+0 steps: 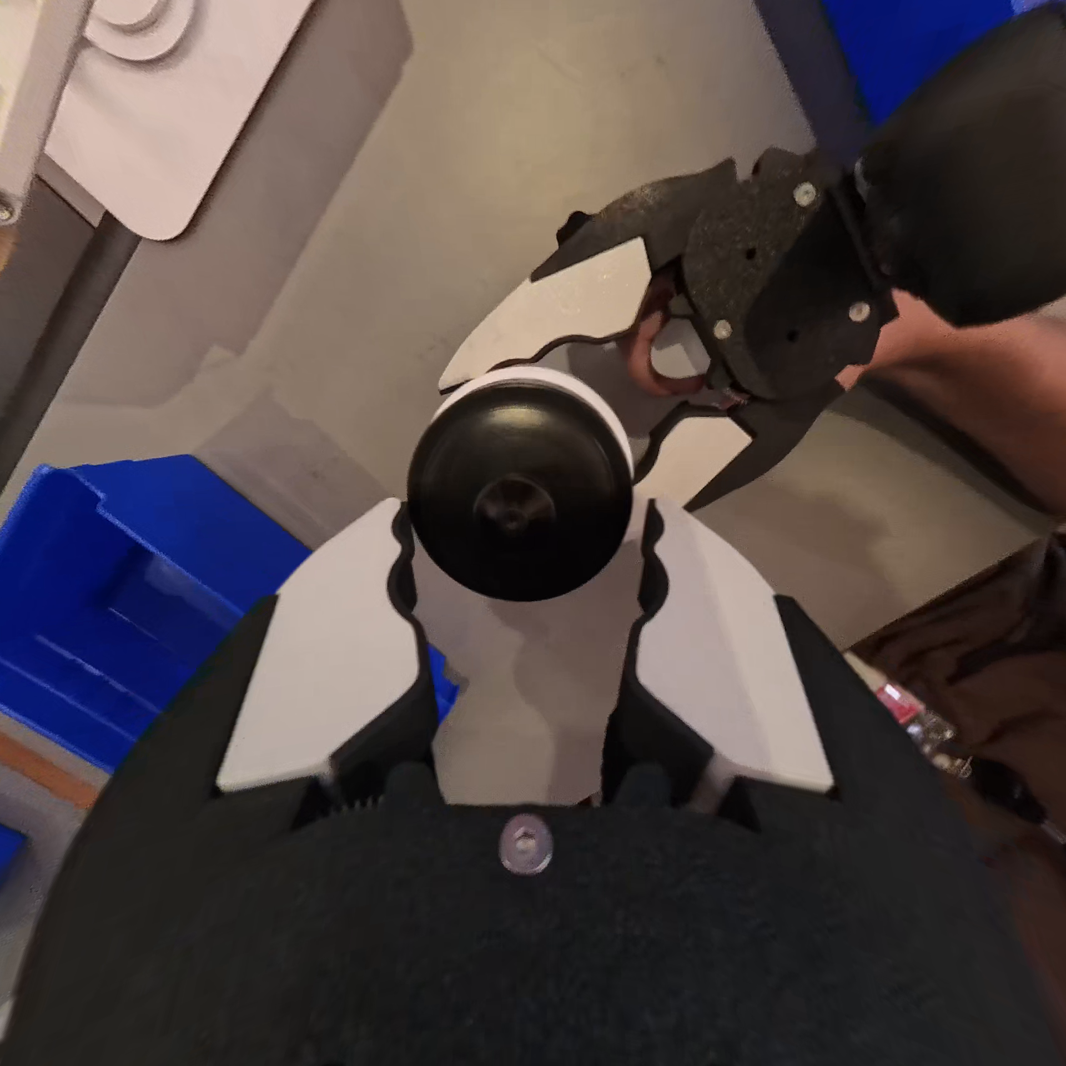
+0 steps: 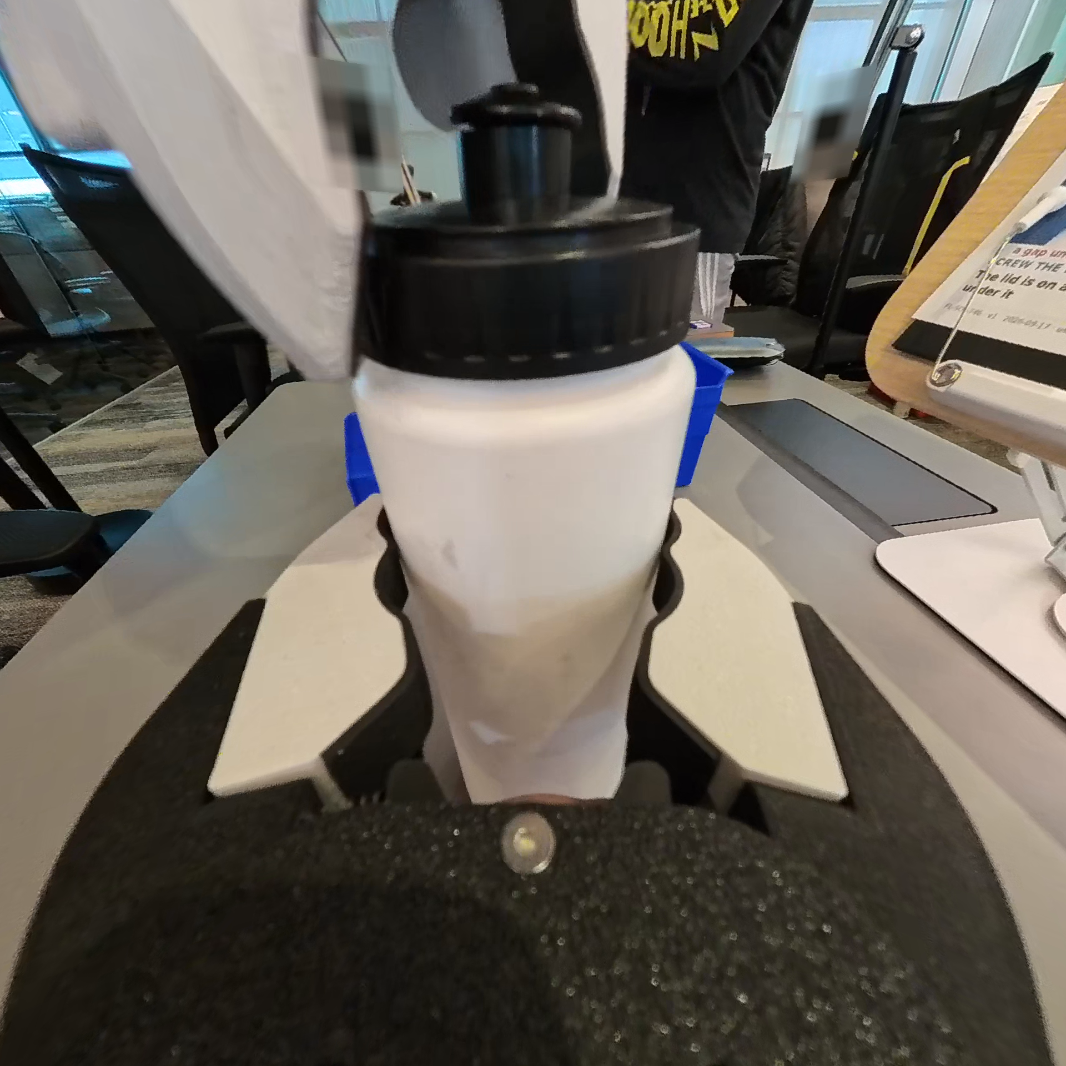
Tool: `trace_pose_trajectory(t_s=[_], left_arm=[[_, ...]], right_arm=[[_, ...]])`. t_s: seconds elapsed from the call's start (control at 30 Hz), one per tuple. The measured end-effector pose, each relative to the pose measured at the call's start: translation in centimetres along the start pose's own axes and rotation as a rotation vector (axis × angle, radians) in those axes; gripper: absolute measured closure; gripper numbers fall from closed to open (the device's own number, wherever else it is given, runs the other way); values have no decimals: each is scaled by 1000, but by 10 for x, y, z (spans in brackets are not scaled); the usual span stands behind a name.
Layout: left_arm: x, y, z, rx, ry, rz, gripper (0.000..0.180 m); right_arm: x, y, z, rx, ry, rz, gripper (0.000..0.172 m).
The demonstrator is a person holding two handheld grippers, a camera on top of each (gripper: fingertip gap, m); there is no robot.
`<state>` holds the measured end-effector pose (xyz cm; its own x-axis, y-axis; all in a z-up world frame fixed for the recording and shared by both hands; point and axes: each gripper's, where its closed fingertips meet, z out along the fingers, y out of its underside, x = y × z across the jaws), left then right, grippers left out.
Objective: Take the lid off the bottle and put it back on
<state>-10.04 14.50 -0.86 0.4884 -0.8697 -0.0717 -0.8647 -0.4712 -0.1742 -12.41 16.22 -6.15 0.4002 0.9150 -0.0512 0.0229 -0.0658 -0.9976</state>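
Note:
A white bottle stands upright on the grey table with its black spouted lid on. My right gripper is shut on the bottle's body, with a pad pressed on each side. It also shows in the left wrist view, clamped around the white body under the lid. My left gripper comes down from above and closes around the lid. One of its white fingers lies against the lid's left rim. Its other finger is hidden behind the spout in the right wrist view.
A blue bin stands just behind the bottle and shows in the left wrist view. A white stand base with a tilted board is at the right, beside a dark inset panel. A person and chairs are beyond the table.

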Motion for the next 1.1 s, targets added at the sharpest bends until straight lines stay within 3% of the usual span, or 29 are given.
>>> trace_pose_trajectory(t_s=[0.1,0.17,0.2,0.3,0.43,0.6,0.9,1.1], left_arm=[[-1,-7,-8,7,-20,252,87],[-10,-18,-19,58,-98,495,99],[-8,-21,-25,81,-96,610,95],[1,-8,-30,52,18,840,90],[7,-5,-25,36,164,907,97],[6,-3,-11,9,197,1012,104],[4,-10,3,-2,167,1200,100],[0,-9,-1,-18,218,1295,104]], right_arm=[[-1,0,1,1,0,-3,86],[0,0,1,4,0,-1,86],[0,0,1,6,0,-1,86],[0,0,0,6,-3,0,86],[0,0,1,6,-5,0,86],[-1,0,1,5,-7,-1,86],[-1,0,3,0,-2,-1,86],[0,1,0,1,1,7,86]])
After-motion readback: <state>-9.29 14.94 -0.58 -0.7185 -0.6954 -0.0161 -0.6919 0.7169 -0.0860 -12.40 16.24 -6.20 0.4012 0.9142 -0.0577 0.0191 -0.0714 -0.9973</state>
